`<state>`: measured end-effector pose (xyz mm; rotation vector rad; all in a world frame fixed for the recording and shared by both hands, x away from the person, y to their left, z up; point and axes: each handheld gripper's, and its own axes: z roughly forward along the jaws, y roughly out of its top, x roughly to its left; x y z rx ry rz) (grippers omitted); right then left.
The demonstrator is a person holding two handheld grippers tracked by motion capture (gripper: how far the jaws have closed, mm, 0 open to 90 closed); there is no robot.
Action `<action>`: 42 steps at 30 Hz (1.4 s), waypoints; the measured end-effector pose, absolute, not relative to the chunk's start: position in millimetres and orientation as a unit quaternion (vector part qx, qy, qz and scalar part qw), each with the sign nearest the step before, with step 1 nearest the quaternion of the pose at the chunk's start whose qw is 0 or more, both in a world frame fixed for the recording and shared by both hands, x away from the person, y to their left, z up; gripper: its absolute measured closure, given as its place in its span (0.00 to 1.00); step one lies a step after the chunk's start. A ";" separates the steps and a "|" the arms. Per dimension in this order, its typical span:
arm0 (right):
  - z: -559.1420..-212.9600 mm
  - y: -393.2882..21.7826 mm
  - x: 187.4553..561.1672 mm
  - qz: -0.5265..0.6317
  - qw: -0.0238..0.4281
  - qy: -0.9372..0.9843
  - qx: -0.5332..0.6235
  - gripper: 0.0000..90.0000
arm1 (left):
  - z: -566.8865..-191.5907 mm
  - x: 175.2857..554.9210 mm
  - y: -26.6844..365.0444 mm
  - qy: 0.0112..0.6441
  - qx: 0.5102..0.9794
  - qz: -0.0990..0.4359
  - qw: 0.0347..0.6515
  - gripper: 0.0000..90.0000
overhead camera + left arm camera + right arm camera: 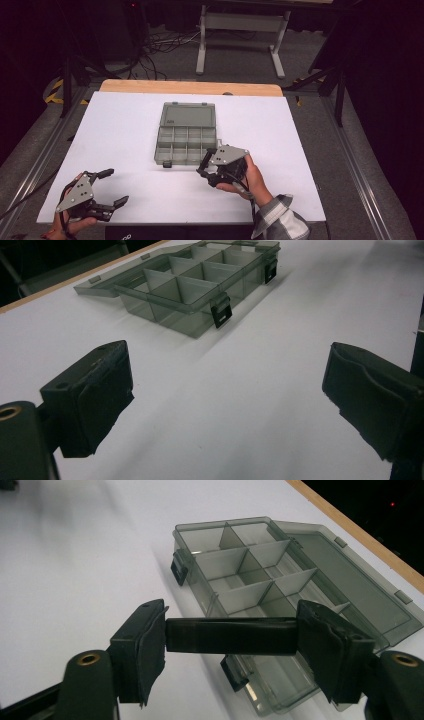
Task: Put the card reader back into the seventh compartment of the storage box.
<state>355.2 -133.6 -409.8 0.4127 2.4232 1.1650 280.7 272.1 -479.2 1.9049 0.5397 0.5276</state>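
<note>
Looking down from the high view, a grey compartment box (pixel 186 140) sits open at the centre of the white table (pixel 125 130), its lid laid flat toward the top of the frame. At lower left the left gripper (pixel 111 188) rests with its jaws spread wide, nothing between them. Just right of centre, the right gripper (pixel 204 169) hovers beside the box's lower right corner. In the left gripper view the box (pixel 192 282) lies at the upper middle, well apart from the released jaws at either bottom corner. In the right gripper view the jaws are clenched on a flat black bar (pixel 231 636) — held crosswise, just in front of the box (pixel 260 580), which fills the centre and right.
</note>
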 end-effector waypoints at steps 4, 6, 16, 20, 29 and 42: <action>-408.0 -127.7 362.3 0.417 0.210 0.872 0.149 0.34 | -479.1 280.7 272.4 0.226 0.794 0.221 0.520 0.08; -407.1 -124.5 364.7 0.419 0.208 0.872 0.147 0.34 | -479.1 280.6 272.5 0.226 0.794 0.221 0.520 0.08; -408.0 -108.4 379.0 0.408 0.210 0.877 0.141 0.34 | -479.4 280.6 272.2 0.226 0.795 0.218 0.519 0.08; -408.5 -104.8 386.8 0.404 0.211 0.878 0.145 0.34 | -479.9 280.9 271.9 0.226 0.795 0.217 0.520 0.08; -415.8 -94.8 403.5 0.401 0.199 0.879 0.165 0.34 | -480.1 280.8 271.8 0.225 0.796 0.216 0.519 0.08; -431.7 -92.0 413.4 0.393 0.187 0.878 0.198 0.34 | -480.1 280.5 272.4 0.225 0.796 0.215 0.520 0.07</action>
